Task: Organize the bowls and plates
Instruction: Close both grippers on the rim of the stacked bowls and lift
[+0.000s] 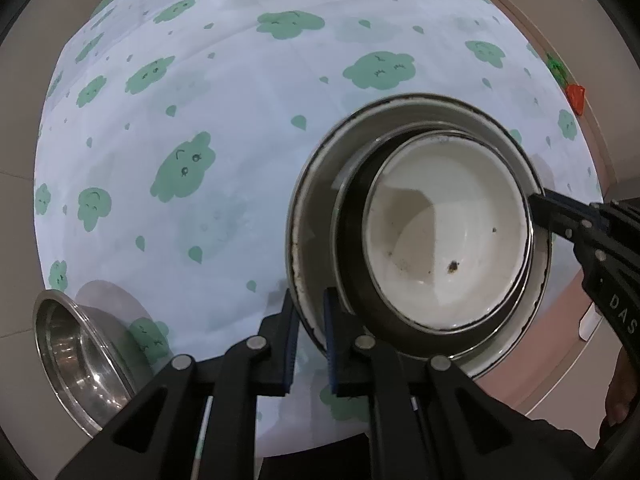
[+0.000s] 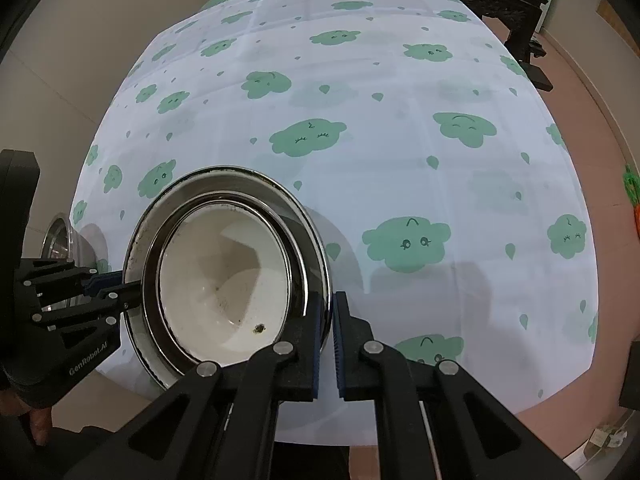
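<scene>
Left tongs [image 1: 308, 340] clamp the near rim of the wide metal bowl [image 1: 320, 184], and the right tongs [image 2: 328, 344] pinch its opposite rim. Nested inside sits a white bowl [image 1: 444, 236], above the cloud-print tabletop [image 1: 240, 120]. Apart to the left rests a steel bowl [image 1: 80, 356].

The desk's cloth [image 2: 400, 168] is pale bluish white, printed with mint-green clouds bearing small drawn faces and scattered green drops. The nested bowl [image 1: 444, 236] is white inside with dark specks, set in a silvery steel plate [image 1: 316, 200]. A separate steel bowl [image 1: 80, 356] shines silver. Both tongs are black with blue pads [image 2: 338, 344].
</scene>
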`<control>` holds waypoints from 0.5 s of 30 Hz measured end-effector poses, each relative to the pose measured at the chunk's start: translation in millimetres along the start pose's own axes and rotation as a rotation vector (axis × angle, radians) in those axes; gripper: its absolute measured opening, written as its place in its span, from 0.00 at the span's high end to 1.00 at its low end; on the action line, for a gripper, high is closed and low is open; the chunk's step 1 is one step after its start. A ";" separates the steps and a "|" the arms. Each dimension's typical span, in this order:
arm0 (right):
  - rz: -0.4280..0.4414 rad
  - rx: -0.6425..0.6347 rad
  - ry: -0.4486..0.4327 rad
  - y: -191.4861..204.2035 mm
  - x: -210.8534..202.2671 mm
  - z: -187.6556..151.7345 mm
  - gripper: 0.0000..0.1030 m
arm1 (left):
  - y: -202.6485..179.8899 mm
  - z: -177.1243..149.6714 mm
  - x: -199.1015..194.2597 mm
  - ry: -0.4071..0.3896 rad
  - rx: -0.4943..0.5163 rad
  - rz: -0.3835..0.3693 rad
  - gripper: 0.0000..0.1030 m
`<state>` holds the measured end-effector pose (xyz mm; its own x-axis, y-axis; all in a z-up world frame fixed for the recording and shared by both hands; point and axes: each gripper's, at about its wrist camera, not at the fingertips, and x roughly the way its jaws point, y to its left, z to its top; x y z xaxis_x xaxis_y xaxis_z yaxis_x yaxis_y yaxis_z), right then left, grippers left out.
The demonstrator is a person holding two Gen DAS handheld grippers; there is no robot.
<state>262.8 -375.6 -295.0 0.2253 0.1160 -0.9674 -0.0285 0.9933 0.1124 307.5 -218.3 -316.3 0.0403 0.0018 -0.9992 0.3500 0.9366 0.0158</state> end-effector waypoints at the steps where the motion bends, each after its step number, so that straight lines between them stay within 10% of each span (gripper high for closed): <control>1: -0.002 0.002 0.000 0.4 0.0 0.0 0.93 | -0.6 -0.1 -0.4 0.000 0.003 0.004 0.92; 15: 0.014 -0.021 -0.011 11.6 -14.1 9.4 0.94 | 5.8 -9.2 -21.2 -0.039 -0.023 0.019 0.92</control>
<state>268.4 -365.7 -278.0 0.2353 0.1299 -0.9632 -0.0525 0.9913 0.1208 300.1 -209.7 -295.4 0.0837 0.0060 -0.9965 0.3275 0.9443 0.0332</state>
